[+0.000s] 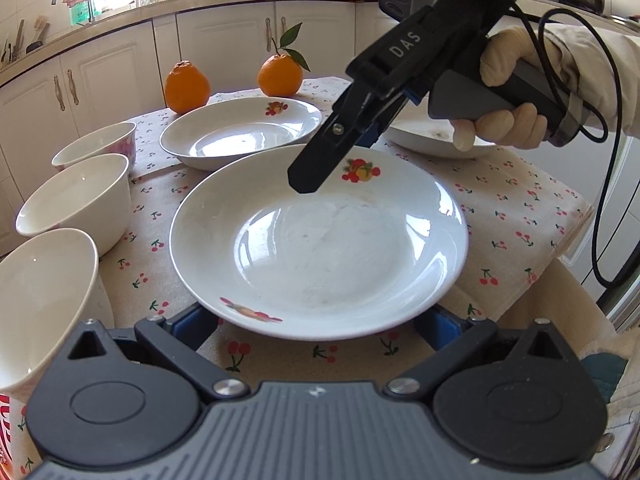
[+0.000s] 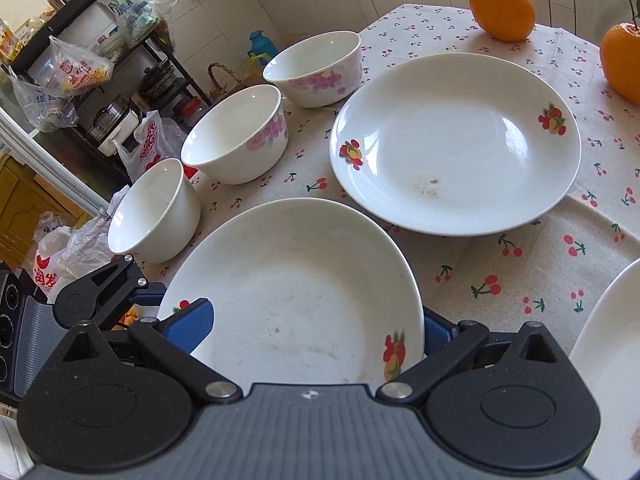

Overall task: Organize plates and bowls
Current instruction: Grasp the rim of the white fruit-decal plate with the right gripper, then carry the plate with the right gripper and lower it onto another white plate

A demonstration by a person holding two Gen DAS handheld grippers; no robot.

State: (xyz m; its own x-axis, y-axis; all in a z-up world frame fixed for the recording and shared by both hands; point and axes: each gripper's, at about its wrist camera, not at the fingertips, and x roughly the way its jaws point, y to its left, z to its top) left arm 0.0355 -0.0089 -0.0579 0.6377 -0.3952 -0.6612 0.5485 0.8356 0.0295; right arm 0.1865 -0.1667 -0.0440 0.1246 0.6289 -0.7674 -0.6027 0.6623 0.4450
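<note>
A white plate with fruit prints (image 1: 320, 240) lies on the cherry-print cloth right in front of my left gripper (image 1: 316, 330), whose blue pads sit wide apart at the plate's near rim. The same plate (image 2: 296, 296) shows in the right wrist view, its rim between the spread fingers of my right gripper (image 2: 308, 328); one blue pad (image 2: 192, 322) lies over the rim. The right gripper (image 1: 320, 168) hovers over the plate's far rim. A second plate (image 1: 240, 132) (image 2: 456, 140) lies behind. A third plate (image 1: 432, 136) (image 2: 608, 360) lies at the right. Three white bowls (image 2: 240, 132) line the left edge.
Two oranges (image 1: 187, 87) (image 1: 280, 75) stand at the back of the table. The near bowl (image 1: 44, 300) sits close to the table's left edge. Kitchen cabinets (image 1: 112, 64) run behind. A cluttered shelf with plastic bags (image 2: 80, 64) stands beyond the table.
</note>
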